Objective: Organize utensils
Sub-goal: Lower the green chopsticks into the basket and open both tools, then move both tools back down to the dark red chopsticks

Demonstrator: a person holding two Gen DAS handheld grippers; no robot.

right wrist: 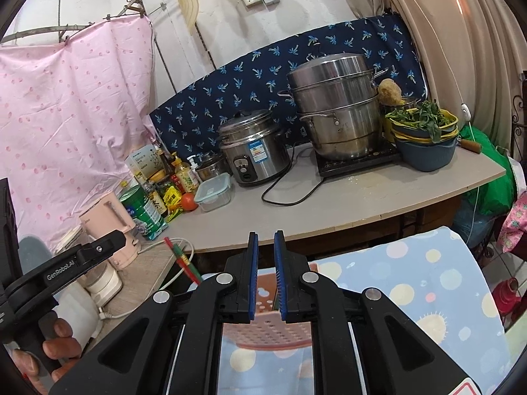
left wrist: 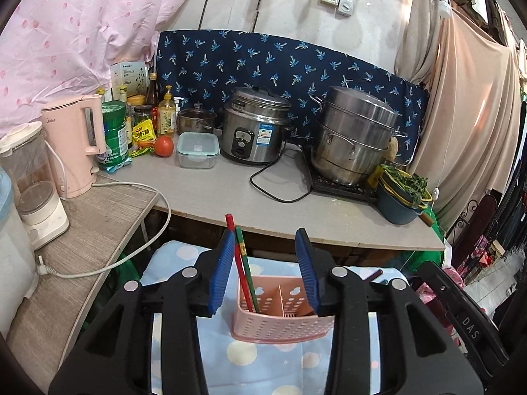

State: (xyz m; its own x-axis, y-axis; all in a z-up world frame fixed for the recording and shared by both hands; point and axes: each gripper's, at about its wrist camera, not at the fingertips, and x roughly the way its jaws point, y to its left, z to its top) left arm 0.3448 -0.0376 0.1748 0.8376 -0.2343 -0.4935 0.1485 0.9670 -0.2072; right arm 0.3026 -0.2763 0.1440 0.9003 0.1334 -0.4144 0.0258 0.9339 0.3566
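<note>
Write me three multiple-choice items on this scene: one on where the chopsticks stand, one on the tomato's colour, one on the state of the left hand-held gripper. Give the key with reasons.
1. Where do the chopsticks stand?
A. In the pink utensil holder
B. On the counter beside the rice cooker
C. Inside the clear lidded container

2. What colour is the tomato?
A. Green
B. Red
C. Yellow

3. How does the left hand-held gripper stand?
A. Shut on the chopsticks
B. Shut on the holder's rim
C. Open, with nothing gripped

Key:
1 A: their lower ends sit in the holder's left compartment and they lean up to the left.
2 B: it shows red-orange next to the container on the counter.
3 C: the left wrist view shows a wide gap between the blue pads, with the holder seen through it.
</note>
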